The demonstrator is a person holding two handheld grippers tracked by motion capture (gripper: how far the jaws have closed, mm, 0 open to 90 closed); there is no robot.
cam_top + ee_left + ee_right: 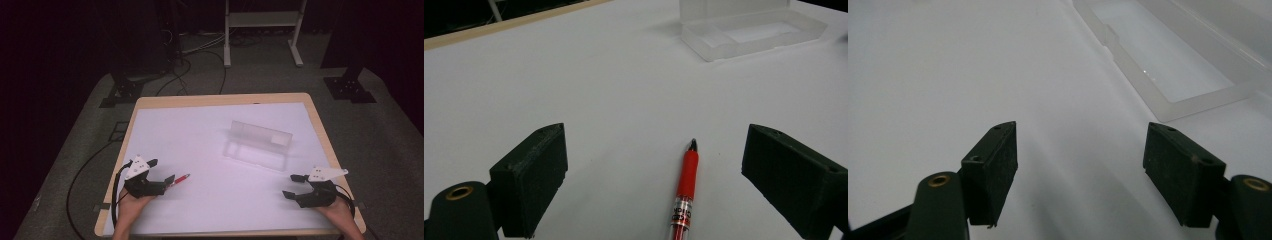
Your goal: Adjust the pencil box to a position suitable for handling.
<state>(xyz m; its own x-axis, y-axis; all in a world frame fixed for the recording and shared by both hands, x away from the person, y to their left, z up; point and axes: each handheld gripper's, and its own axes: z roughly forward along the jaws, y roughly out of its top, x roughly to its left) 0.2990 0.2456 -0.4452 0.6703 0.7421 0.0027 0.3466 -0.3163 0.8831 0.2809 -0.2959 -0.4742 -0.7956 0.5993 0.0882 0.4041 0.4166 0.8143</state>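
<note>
Left gripper view: red pen (pixel 686 187) – its label print unreadable – lies between spread jaws; right gripper (pixel 1080 172) gapes empty by the case (pixel 1168 60).

The table (pixel 220 98) is showing a pale wood edge under a smooth, matt white sheet (pixel 200 150). The open case (pixel 749 30) is looking like frosted, translucent plastic. The pen (pixel 686 186) is gleaming as glossy red plastic. Both grippers' pads (pixel 993 170) are looking matt, black and slightly rough.
</note>
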